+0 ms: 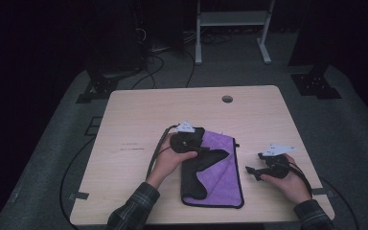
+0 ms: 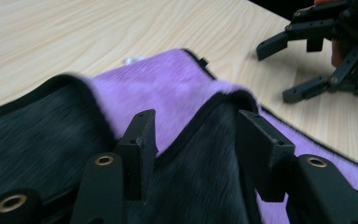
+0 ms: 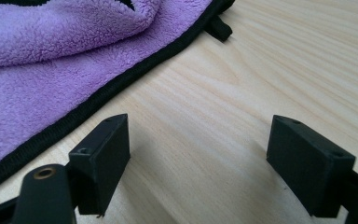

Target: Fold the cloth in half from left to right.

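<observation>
The purple fleece towel with black backing [image 1: 218, 175] lies lengthwise toward the light wooden table's [image 1: 139, 115] near edge; left gripper [image 1: 206, 150] released over its folded flap, right gripper [image 1: 254, 173] open beside it.

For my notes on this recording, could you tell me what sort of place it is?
Probably a lab or recording room: a bare wooden table on grey carpet, cables on the floor beside dark equipment, and a white metal stand behind.
</observation>
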Demonstrator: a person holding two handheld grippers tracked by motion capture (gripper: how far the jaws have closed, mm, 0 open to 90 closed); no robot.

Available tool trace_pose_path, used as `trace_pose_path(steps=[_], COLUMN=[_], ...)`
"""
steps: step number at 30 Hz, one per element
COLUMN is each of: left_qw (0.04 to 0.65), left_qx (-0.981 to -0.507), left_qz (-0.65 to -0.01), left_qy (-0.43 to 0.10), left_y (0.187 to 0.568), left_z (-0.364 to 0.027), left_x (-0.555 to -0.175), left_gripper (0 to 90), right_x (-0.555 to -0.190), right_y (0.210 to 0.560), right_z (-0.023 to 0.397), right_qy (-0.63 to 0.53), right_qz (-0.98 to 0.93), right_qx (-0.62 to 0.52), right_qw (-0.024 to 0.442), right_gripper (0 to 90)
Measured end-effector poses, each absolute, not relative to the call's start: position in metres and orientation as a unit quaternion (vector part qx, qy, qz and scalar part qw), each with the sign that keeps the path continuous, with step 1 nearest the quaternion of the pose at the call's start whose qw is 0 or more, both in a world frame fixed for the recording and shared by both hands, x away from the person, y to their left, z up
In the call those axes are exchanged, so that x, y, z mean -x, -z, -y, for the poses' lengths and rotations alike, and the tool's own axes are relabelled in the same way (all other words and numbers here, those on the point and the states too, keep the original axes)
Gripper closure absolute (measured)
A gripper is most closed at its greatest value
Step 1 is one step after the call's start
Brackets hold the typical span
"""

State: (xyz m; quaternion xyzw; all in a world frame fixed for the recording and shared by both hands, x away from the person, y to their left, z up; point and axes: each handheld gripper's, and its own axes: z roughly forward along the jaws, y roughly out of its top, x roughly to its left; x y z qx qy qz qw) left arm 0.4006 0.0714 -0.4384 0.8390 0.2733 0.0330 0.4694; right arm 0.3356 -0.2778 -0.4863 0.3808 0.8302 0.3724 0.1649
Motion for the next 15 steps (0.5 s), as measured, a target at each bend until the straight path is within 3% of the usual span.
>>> trace_pose_path(steps=[15], left_qw=[0.434], left_qx=[-0.834], left_qz=[-0.324], left_qy=[-0.105], left_y=[0.448], left_z=[-0.155], left_x=[-0.368], left_gripper=[31.0], right_x=[-0.337], right_y=[0.487], right_z=[0.278], right_qy=[-0.367], right_qz=[-0.83], right_qx=[-0.386], right_qw=[0.165], right_gripper=[14.3])
